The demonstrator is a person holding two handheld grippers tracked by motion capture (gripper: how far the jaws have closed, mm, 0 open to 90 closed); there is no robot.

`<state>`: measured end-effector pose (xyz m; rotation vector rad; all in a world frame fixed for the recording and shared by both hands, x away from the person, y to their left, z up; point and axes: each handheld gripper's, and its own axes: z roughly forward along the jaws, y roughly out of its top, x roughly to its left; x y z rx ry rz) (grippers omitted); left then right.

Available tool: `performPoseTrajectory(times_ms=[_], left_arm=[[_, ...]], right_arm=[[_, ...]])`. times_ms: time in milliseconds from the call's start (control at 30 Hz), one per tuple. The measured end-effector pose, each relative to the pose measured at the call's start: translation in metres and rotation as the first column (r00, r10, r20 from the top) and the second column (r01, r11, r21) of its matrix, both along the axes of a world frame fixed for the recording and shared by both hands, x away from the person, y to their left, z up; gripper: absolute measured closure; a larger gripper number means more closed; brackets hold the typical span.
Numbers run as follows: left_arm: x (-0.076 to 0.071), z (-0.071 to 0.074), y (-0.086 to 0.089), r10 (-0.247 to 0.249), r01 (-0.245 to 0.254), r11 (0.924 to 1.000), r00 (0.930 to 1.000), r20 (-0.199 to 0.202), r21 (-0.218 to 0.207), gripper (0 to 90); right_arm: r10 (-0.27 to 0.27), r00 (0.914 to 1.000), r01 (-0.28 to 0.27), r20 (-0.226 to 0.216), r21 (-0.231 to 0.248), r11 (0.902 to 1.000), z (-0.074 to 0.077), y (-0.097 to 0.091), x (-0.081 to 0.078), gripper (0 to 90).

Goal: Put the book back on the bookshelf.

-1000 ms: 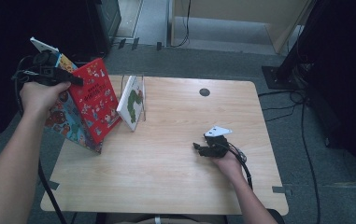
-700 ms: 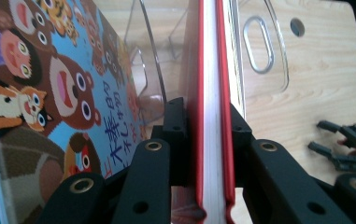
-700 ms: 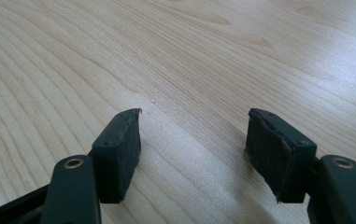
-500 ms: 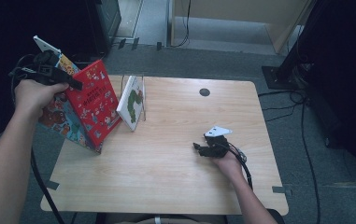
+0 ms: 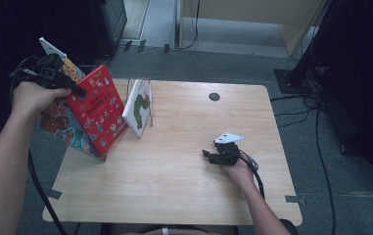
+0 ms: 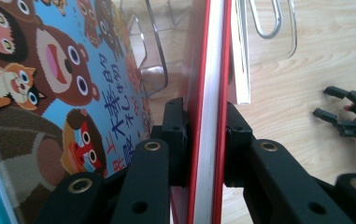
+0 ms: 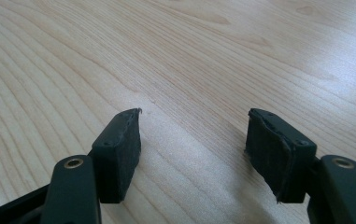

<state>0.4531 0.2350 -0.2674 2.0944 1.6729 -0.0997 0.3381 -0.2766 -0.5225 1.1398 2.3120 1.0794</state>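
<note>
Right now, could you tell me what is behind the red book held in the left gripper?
A blue animal-cover book leans behind the red book clamped by the left gripper; its lower part is hidden.

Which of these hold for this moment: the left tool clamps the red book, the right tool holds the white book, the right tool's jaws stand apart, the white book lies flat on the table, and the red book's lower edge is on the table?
1. The left tool clamps the red book. True.
2. The right tool holds the white book. False: nothing is between its jaws; it rests over bare table.
3. The right tool's jaws stand apart. True.
4. The white book lies flat. False: it stands tilted against the clear stand.
5. The red book's lower edge is on the table. True.
</note>
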Motion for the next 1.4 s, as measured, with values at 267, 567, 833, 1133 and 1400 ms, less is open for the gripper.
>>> performPoseTrajectory(times_ms=[267, 567, 833, 1133, 1400], left_arm=[[0.004, -0.005, -0.009, -0.055, 0.059, 0.9969, 0.9958, -0.073, 0.052, 78.7], [0.005, -0.001, -0.002, -0.008, 0.010, 0.9994, 0.9983, -0.057, 0.033, 79.9], [0.015, 0.003, 0.001, 0.054, -0.055, 0.9985, 0.9977, -0.039, -0.006, 79.9], [0.036, -0.005, -0.010, 0.098, -0.098, 0.9952, 0.9946, -0.033, 0.008, 79.9], [0.048, -0.009, -0.010, 0.134, -0.134, 0.9909, 0.9905, -0.034, -0.011, 79.8]], right_arm=[[-0.004, 1.0000, 0.004, -0.002, 0.000, 1.0000, 0.000, 0.000, 0.000, 35.2], [-0.003, 1.0000, 0.003, -0.002, 0.001, 1.0000, 0.000, 0.000, 0.000, 35.2], [0.001, 1.0000, -0.001, 0.000, 0.000, 1.0000, 0.000, 0.000, 0.000, 35.2], [0.000, 1.0000, 0.000, -0.001, 0.000, 1.0000, 0.000, 0.000, 0.000, 35.2], [-0.005, 1.0000, 0.005, -0.005, 0.002, 1.0000, 0.000, 0.001, -0.001, 35.2]])
